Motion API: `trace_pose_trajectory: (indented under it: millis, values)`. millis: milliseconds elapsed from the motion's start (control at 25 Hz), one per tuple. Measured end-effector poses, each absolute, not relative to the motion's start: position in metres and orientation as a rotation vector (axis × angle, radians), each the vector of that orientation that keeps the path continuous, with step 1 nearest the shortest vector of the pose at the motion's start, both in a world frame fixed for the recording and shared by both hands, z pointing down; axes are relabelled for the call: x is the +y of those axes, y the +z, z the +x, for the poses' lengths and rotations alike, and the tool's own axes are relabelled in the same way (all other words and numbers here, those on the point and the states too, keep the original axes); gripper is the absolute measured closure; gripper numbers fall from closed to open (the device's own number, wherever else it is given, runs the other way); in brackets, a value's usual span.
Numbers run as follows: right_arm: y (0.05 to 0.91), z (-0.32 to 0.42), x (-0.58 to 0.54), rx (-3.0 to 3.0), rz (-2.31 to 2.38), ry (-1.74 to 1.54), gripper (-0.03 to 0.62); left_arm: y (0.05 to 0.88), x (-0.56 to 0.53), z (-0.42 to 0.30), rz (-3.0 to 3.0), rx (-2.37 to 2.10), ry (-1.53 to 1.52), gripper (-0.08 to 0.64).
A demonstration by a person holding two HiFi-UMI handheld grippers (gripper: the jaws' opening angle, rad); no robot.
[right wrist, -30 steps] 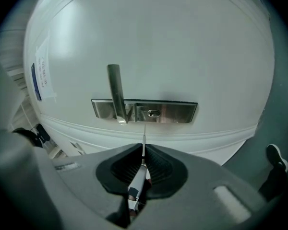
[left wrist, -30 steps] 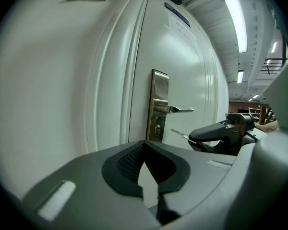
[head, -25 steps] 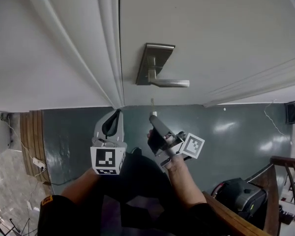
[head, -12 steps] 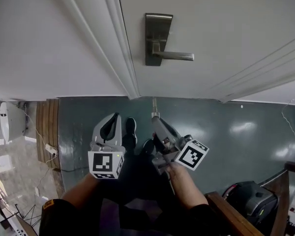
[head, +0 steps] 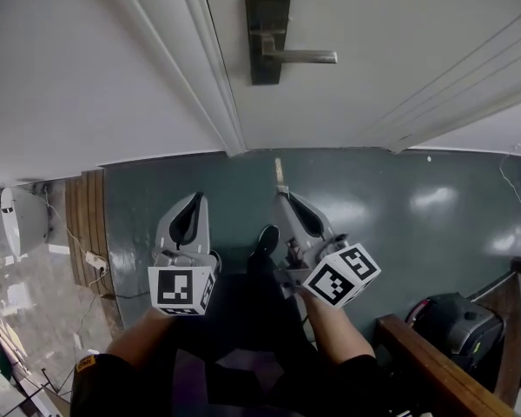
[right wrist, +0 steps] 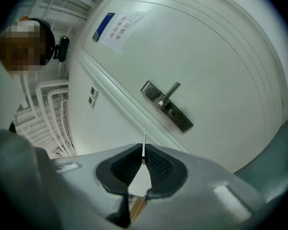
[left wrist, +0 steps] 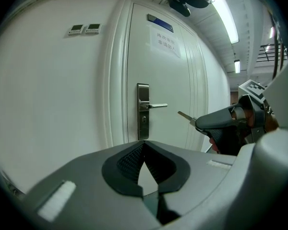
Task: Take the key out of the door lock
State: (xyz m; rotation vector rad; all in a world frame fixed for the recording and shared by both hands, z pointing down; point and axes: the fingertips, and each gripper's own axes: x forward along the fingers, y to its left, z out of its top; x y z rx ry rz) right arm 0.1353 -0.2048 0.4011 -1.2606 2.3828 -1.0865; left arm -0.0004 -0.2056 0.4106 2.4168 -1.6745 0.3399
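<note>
A white door (head: 356,76) stands over a grey-green floor (head: 200,176). Head view: left gripper (head: 194,200) and right gripper (head: 285,196) hang low, well apart from the lock plate (head: 268,33). Left gripper view: its jaws meet, nothing between them. Right gripper view: its jaws pinch the key (right wrist: 144,136), clear of the lock plate.

I've drawn the right gripper (head: 286,200) back from the door (head: 373,59). Its pinched key (head: 280,174) sat right under the door's lower edge a second ago and now hangs over open floor (head: 399,207). The left gripper (head: 194,202) has come away with it, so a wider strip of floor shows ahead of both. In the head view the lock plate (head: 267,33) has slid from centre up to 12 o'clock.
</note>
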Motion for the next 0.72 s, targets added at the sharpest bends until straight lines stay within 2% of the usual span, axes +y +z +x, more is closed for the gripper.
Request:
trace_pose_trajectory:
  millis: [720]
  values:
    - [0.401,-0.012,-0.058,2.38,-1.604,-0.943,0.577,0.4,-0.081,-0.129,2.54,-1.477,0.185,0.542]
